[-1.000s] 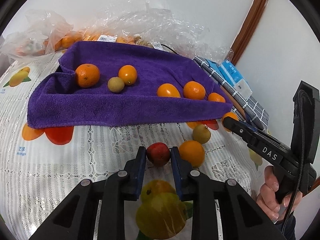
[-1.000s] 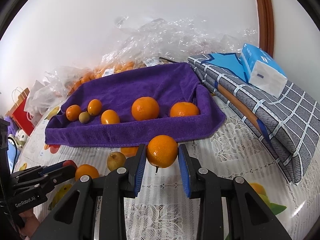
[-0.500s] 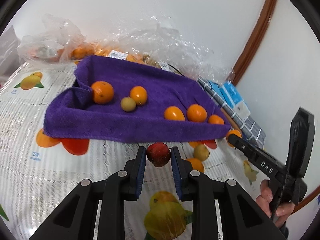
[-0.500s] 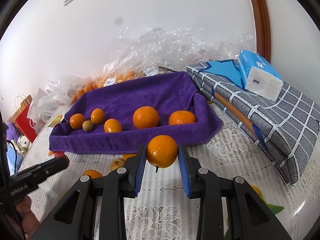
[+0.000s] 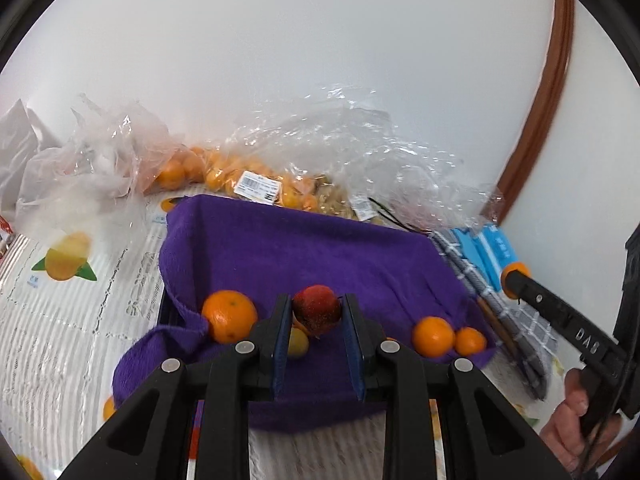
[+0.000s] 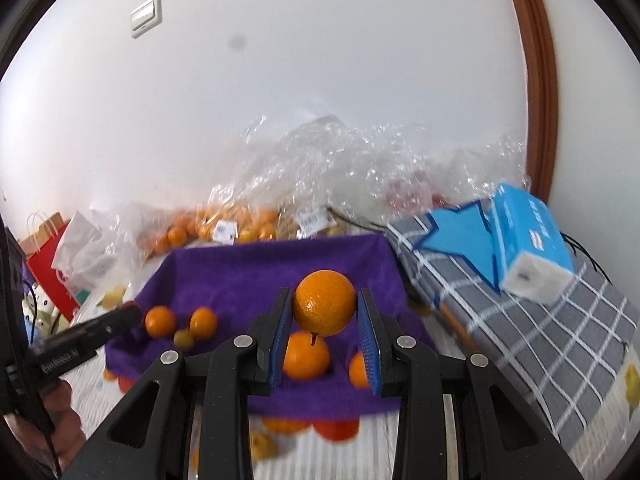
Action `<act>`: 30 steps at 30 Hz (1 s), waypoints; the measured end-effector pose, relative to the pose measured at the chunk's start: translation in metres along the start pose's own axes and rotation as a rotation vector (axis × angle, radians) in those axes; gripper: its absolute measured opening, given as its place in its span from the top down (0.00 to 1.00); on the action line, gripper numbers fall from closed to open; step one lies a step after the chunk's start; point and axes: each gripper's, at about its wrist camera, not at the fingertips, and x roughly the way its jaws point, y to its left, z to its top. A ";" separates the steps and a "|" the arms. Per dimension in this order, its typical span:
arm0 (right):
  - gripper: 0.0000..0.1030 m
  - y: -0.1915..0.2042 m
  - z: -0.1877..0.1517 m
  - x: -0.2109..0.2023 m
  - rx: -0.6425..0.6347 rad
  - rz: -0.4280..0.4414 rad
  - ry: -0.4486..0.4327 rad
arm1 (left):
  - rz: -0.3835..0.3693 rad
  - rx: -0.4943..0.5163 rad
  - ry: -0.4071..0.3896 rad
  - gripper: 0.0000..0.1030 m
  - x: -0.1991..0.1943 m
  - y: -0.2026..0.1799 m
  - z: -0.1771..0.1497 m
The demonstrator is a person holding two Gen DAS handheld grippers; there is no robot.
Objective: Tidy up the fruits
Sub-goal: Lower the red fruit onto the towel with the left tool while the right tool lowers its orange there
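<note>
Above the purple towel (image 5: 320, 256), the left gripper (image 5: 317, 322) clamps a red fruit (image 5: 317, 309); the right gripper (image 6: 325, 322) clamps an orange (image 6: 325, 307). Several fruits already lie on the towel; some remain on the tablecloth (image 6: 332, 452).

Deep purple towel (image 5: 320, 252) at centre, dotted with bright orange fruit (image 5: 229, 315); dark red fruit (image 5: 317, 309) mottled with yellow between blue-padded black fingers (image 5: 280, 332). Glossy orange (image 6: 325, 303) at twelve o'clock of blue pads. Grey-and-white checked cloth (image 6: 560, 344) at three o'clock, sky-blue pack (image 6: 528, 240) on top.
</note>
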 end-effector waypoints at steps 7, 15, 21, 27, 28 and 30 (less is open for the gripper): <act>0.69 -0.016 -0.016 0.047 0.023 -0.041 0.082 | 0.032 0.001 0.034 0.77 0.018 0.008 -0.014; 0.69 -0.033 -0.021 0.068 0.089 -0.026 0.136 | 0.003 -0.007 0.044 0.77 0.026 0.003 -0.018; 0.69 -0.027 -0.025 0.071 0.036 -0.052 0.131 | -0.012 -0.022 0.047 0.77 0.027 0.005 -0.017; 0.69 -0.020 -0.029 0.074 -0.002 -0.065 0.140 | -0.029 -0.037 0.057 0.77 0.028 0.006 -0.017; 0.69 -0.019 -0.030 0.075 -0.009 -0.068 0.142 | -0.033 -0.040 0.061 0.77 0.028 0.006 -0.017; 0.69 -0.018 -0.031 0.076 -0.022 -0.077 0.144 | -0.036 -0.045 0.067 0.77 0.029 0.006 -0.017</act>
